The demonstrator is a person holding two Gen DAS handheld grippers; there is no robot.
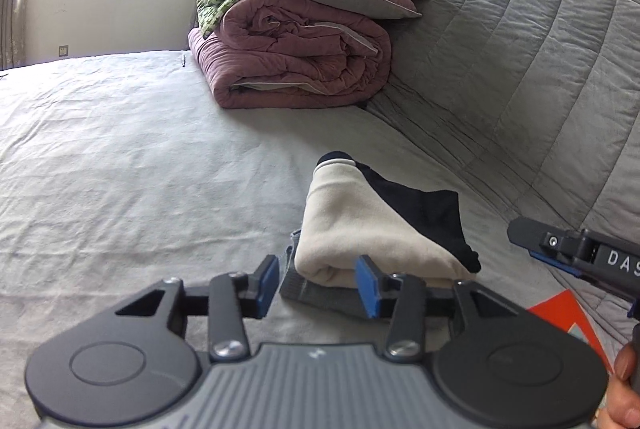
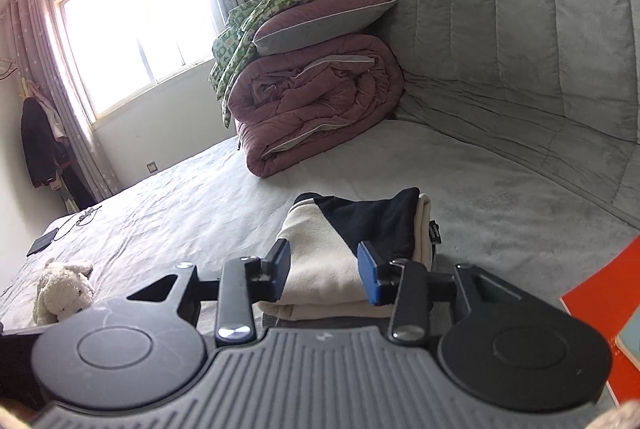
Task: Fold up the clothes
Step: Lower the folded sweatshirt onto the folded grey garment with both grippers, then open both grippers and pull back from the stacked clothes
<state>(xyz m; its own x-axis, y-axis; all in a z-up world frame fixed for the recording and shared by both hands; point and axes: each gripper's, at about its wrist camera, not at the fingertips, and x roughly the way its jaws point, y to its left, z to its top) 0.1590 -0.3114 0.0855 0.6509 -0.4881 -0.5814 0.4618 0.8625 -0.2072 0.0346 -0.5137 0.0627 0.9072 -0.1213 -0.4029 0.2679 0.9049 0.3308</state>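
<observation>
Both grippers, left gripper [image 1: 317, 283] and right gripper [image 2: 323, 274], tilt downward with jaws apart, empty, the folded garment [image 2: 344, 253] just ahead.

A wide bed [image 2: 168, 213] with a pale, creased sheet carries everything. Near its middle lies a folded cream and navy garment [image 2: 344, 249]. Beyond the garment, against the grey quilted headboard [image 2: 520, 29], a rolled mauve quilt [image 2: 316, 101] sits on the sheet. Well left of the garment lie a white plush toy [image 2: 64, 293], a dark flat device [image 2: 42, 243] and a cable [image 2: 82, 217]. Right of the garment lies an orange book [image 2: 604, 301].
</observation>
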